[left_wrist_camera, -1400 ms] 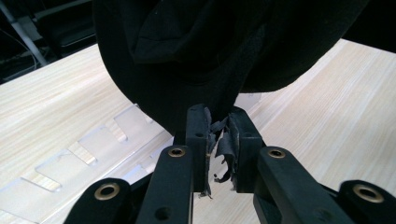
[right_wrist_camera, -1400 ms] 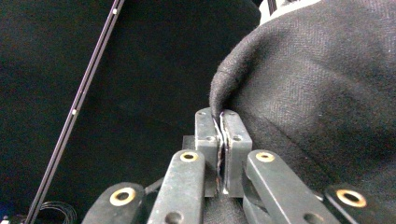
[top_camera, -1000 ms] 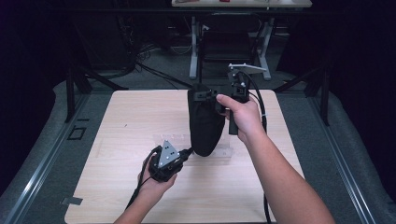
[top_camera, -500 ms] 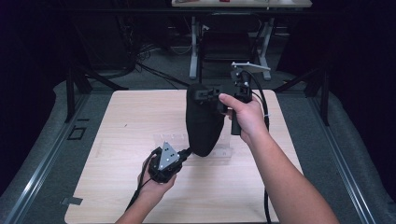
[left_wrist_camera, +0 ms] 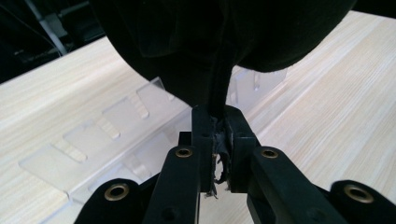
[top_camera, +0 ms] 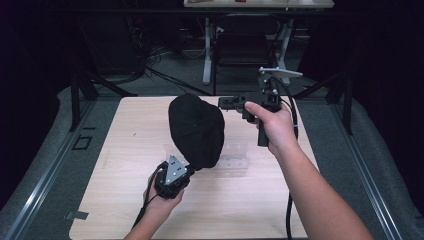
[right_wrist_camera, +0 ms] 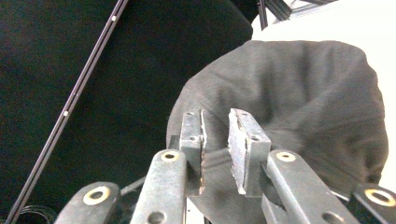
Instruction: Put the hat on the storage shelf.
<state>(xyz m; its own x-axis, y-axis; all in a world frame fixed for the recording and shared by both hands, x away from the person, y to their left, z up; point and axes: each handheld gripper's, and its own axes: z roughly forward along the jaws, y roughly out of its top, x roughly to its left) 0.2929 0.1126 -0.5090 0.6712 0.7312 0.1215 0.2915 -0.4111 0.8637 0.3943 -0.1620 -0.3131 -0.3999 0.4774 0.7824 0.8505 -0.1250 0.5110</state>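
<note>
Left gripper (top_camera: 192, 169) pinches the black hat's (top_camera: 196, 130) edge; right gripper (top_camera: 226, 102), jaws just opening, apparently released it; next, regrip.

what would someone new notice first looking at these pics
The big black cloth bag standing up at the middle of the wooden table, over a clear plastic rack. The left gripper is shut on the bag's lower edge near the table's front. The right gripper sits level by the bag's top; its jaws have just been opening, with nothing pinched between them.
</note>
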